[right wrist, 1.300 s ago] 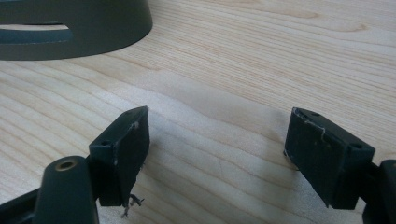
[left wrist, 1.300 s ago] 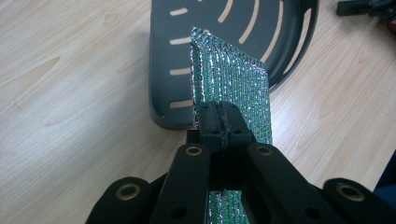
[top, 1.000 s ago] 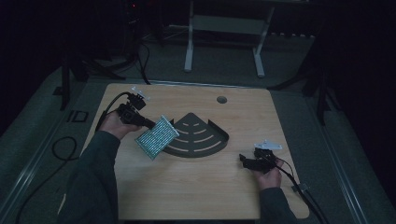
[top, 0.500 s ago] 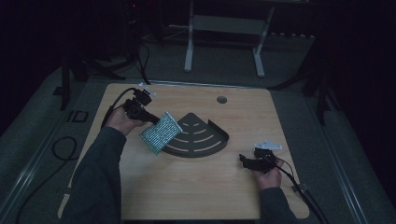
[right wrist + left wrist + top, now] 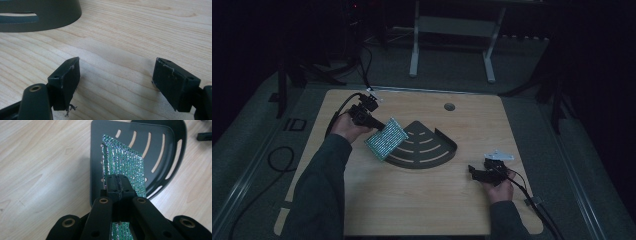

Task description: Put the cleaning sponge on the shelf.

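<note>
Left tongs (image 5: pixel 117 183): my jaws are clamped on the green glittery pad (image 5: pixel 125 167).
Pad: tilted in the air over the left edge of the dark slotted tray (image 5: pixel 432 152).
Right tongs (image 5: pixel 116 80): apart, nothing between them, low over the tabletop (image 5: pixel 422 210), well apart from the tray.

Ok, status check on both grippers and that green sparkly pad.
Left gripper shut on green sparkly pad, held over dark corner tray. Right gripper open, empty, low over table. Nothing in the way.
</note>
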The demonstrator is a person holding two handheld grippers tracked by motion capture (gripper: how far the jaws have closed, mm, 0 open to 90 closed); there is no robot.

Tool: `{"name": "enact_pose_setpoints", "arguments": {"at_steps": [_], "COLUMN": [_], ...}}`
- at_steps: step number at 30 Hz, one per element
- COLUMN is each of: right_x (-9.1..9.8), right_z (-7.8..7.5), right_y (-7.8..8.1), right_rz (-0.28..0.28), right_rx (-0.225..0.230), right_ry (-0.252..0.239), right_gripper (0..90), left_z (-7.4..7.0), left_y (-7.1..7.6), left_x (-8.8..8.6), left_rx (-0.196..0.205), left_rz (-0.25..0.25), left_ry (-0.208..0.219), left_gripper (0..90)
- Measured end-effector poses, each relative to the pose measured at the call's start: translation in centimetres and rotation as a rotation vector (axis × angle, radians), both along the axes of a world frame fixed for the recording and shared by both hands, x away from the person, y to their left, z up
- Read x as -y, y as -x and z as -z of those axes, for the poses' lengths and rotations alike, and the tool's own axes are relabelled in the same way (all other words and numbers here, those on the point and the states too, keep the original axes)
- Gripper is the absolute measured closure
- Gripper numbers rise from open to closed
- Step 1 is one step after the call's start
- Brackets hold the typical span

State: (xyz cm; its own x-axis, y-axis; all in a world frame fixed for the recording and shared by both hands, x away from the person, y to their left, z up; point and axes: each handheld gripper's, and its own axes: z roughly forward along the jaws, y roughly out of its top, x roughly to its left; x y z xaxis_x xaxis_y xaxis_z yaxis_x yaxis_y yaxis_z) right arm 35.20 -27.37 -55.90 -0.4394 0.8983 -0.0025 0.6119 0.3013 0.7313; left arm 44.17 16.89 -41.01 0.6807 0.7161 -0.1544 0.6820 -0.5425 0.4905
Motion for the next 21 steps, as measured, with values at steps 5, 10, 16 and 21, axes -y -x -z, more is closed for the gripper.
{"name": "enact_pose_setpoints", "arguments": {"at_steps": [5, 10, 16, 21], "right_x": [0.0, 0.0, 0.0, 0.0], "right_z": [0.0, 0.0, 0.0, 0.0], "right_y": [0.0, 0.0, 0.0, 0.0], "right_rz": [0.000, 0.000, -0.001, -0.001], "right_rx": [0.000, 0.000, 0.000, 0.000], "right_ry": [0.000, 0.000, 0.000, 0.000], "right_gripper": [21.4, 21.4, 21.3, 21.3], "left_z": [-0.3, -0.3, -0.4, -0.4], "left_y": [-0.5, -1.1, -1.7, -2.0], "left_x": [0.8, 1.7, 2.2, 2.5], "left_rx": [0.009, 0.014, 0.026, 0.033], "left_rz": [0.006, 0.014, 0.016, 0.016], "left_ry": [-0.008, -0.027, -0.036, -0.036], "left_gripper": [90.0, 90.0, 90.0, 90.0]}}
